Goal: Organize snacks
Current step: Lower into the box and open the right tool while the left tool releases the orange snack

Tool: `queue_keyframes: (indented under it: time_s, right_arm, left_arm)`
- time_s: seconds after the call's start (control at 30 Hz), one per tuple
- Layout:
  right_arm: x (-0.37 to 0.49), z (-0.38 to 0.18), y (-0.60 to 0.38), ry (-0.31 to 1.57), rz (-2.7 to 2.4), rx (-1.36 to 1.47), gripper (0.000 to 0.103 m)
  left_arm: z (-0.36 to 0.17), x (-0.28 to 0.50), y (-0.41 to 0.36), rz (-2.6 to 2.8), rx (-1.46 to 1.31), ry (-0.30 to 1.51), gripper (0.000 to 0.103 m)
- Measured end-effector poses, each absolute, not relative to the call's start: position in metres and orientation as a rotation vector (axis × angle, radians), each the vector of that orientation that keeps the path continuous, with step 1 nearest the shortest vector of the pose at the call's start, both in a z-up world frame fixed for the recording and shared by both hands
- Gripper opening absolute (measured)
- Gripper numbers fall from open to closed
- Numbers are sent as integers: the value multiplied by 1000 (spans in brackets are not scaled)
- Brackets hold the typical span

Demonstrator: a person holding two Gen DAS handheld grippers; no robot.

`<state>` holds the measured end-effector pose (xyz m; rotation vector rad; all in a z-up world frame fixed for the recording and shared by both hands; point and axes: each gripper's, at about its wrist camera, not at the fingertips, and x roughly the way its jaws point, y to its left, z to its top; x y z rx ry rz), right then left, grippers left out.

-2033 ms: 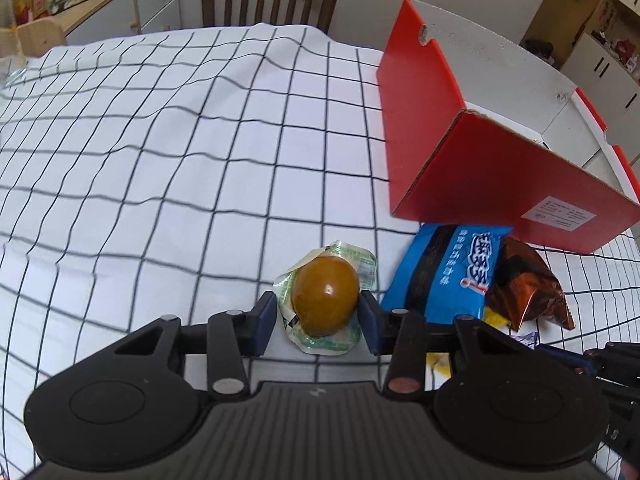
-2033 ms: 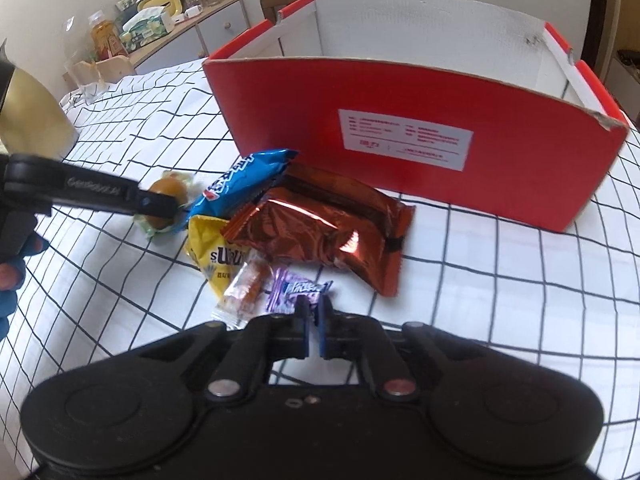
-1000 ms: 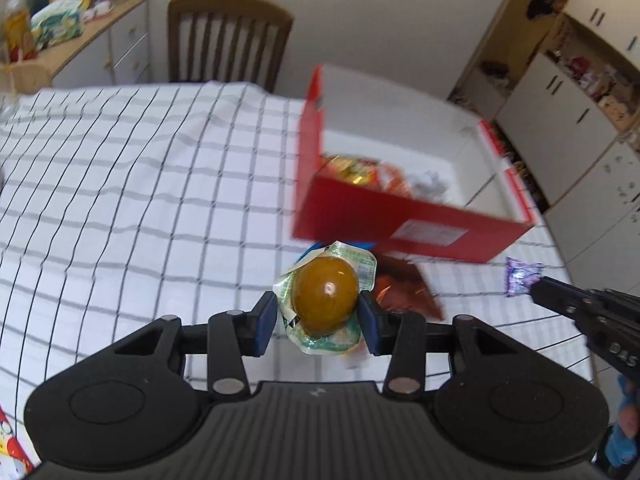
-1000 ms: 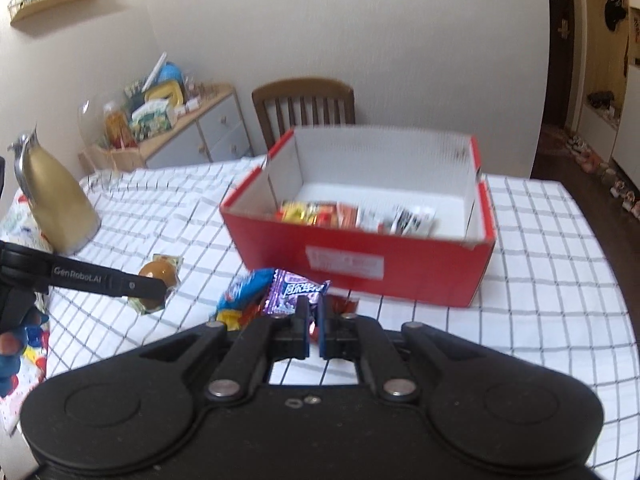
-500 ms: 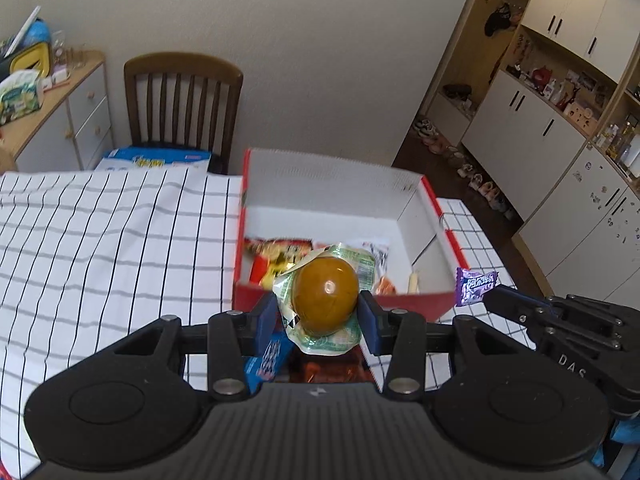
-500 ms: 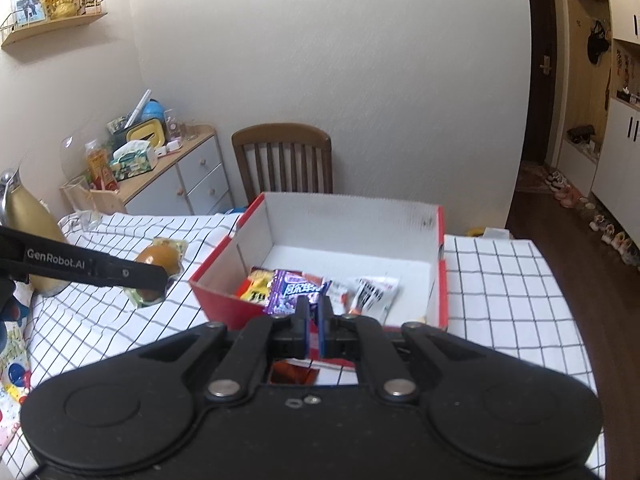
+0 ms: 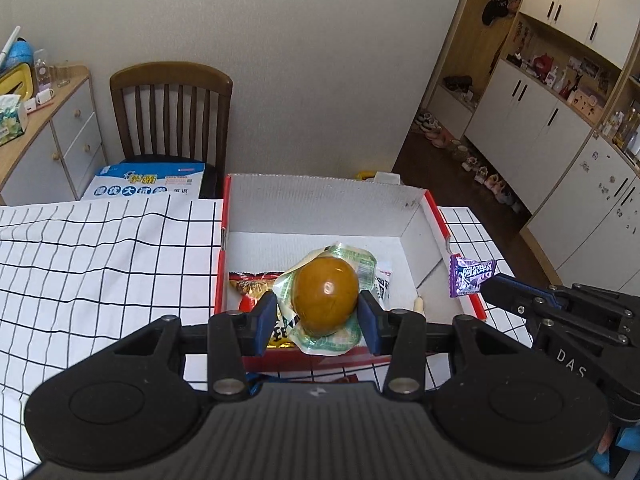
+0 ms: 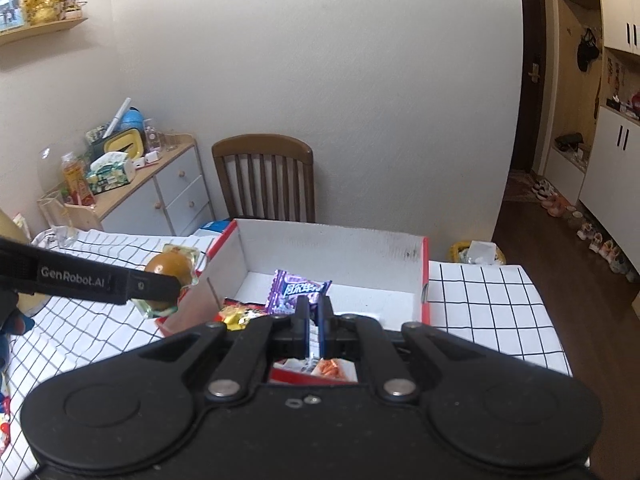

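Observation:
My left gripper [image 7: 319, 314] is shut on a brown egg in a clear green-printed wrapper [image 7: 325, 294], held in the air over the near wall of the red cardboard box [image 7: 320, 196]. My right gripper [image 8: 314, 312] is shut on a small purple candy packet [image 8: 298, 292], also above the box. In the left wrist view the purple candy packet [image 7: 470, 274] hangs over the box's right wall. In the right wrist view the wrapped egg [image 8: 170, 270] sits at the box's left wall. Several snack packets [image 7: 252, 286] lie on the box floor.
The box stands on a table with a white black-grid cloth [image 7: 100, 264]. A wooden chair [image 7: 172, 120] with a blue-white package [image 7: 146, 186] on its seat stands behind the table. A cluttered sideboard [image 8: 120, 196] is at left, white cupboards [image 7: 560, 136] at right.
Both grippers lifted their snacks off the table and carried them up and forward to above the box. The box interior now sits below both held items.

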<state>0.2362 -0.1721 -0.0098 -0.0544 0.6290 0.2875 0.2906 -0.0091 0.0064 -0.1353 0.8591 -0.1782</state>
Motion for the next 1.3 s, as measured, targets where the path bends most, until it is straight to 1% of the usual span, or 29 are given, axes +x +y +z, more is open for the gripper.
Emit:
queue_keyframes:
  time_s: [0.33,0.8,1.3]
  right_arm:
    - [276,-37,-176,730,210,-36,2]
    - [312,-76,-169,902,138,-102,3]
    - [326,-96,-164,985,126,-135,4]
  left_arm:
    - [-24,333,-17,-160,-117,945,43]
    - [-64,376,-39,-125,-30,1058,43]
    - [-93,398,-56,-111,60,1172,44]
